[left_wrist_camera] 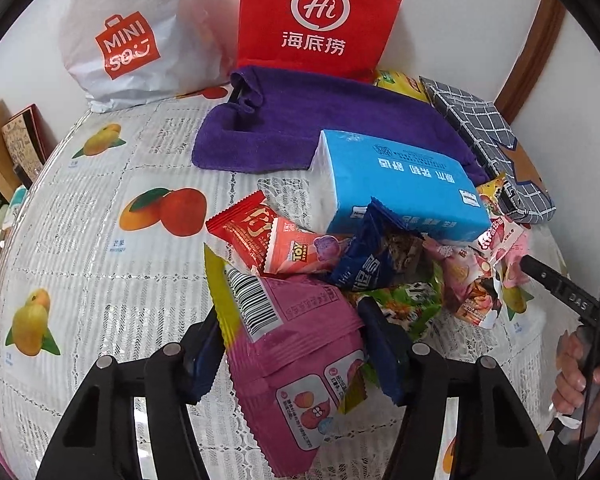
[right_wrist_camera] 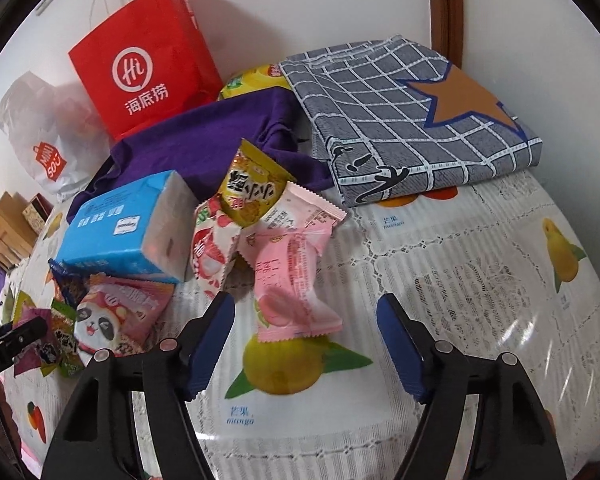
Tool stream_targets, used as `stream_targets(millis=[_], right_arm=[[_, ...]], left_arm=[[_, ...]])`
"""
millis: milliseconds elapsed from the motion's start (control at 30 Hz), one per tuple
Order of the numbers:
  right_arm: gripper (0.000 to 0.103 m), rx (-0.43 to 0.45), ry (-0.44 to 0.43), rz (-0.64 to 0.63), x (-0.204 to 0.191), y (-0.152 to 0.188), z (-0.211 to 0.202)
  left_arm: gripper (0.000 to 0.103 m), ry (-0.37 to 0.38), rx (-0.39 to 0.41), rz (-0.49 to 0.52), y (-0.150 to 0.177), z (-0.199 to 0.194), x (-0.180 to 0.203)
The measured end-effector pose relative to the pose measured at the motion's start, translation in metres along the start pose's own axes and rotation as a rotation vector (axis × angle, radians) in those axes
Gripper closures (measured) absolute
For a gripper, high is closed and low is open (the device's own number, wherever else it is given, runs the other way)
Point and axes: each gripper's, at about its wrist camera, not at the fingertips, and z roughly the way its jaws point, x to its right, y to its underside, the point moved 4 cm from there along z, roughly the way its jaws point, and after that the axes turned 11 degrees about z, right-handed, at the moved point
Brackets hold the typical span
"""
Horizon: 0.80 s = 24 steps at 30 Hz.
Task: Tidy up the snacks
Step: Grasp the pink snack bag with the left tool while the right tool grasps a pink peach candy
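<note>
In the left wrist view, the left gripper (left_wrist_camera: 290,346) pointed down at a pile of snacks on a table (left_wrist_camera: 100,280) covered with a mango-print cloth. A magenta packet (left_wrist_camera: 296,344) with a barcode lay between its blue pads; the jaws stood part-way apart, with the packet's edges at or against the pads, though I could not tell whether they pressed on it. Beyond it lay a red packet (left_wrist_camera: 240,232), a pink packet (left_wrist_camera: 296,252), a navy packet (left_wrist_camera: 364,264) and a green packet (left_wrist_camera: 404,304), all overlapping. A blue tissue pack (left_wrist_camera: 400,184) rested on the pile's far side, partly on a purple towel (left_wrist_camera: 284,128). Behind stood a red bag (left_wrist_camera: 320,20) and a white bag (left_wrist_camera: 128,40). At the right edge a hand (left_wrist_camera: 580,368) held the right gripper.

In the right wrist view, the right gripper (right_wrist_camera: 306,344) hung over a pale pink packet (right_wrist_camera: 292,276) lying on the cloth. Its jaws were apart, with clear gaps between pads and packet. Just beyond lay a strawberry packet (right_wrist_camera: 212,256) and a yellow packet (right_wrist_camera: 252,188), the tissue pack to their left. A panda packet (right_wrist_camera: 116,320) lay at left, near the left gripper's tip. A grey checked cloth (right_wrist_camera: 400,120) lay folded at the far right.
</note>
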Motion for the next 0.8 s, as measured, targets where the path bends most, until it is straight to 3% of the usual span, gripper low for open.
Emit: stream_targets(millis=[167,267,367,800], right_arm=[[0.041,-0.006,0.003,-0.010,-0.005,-0.004,0.016],[0.056,-0.021,0.032,-0.026,-0.009,-0.005,0.030],[0.060,-0.003,0.041,-0.045,-0.012,-0.001,0.028],[0.062,0.039,0.030,-0.047,-0.012,0.013,-0.035]], left_arm=[[0.042,-0.007,0.016,0.005,-0.001,-0.007,-0.003],[0.042,-0.019,0.021,-0.001,0.000,-0.010,-0.007],[0.042,-0.013,0.027,-0.019,0.002,-0.014,-0.011],[0.042,0.046,0.090,-0.020,0.000,-0.041,-0.009]])
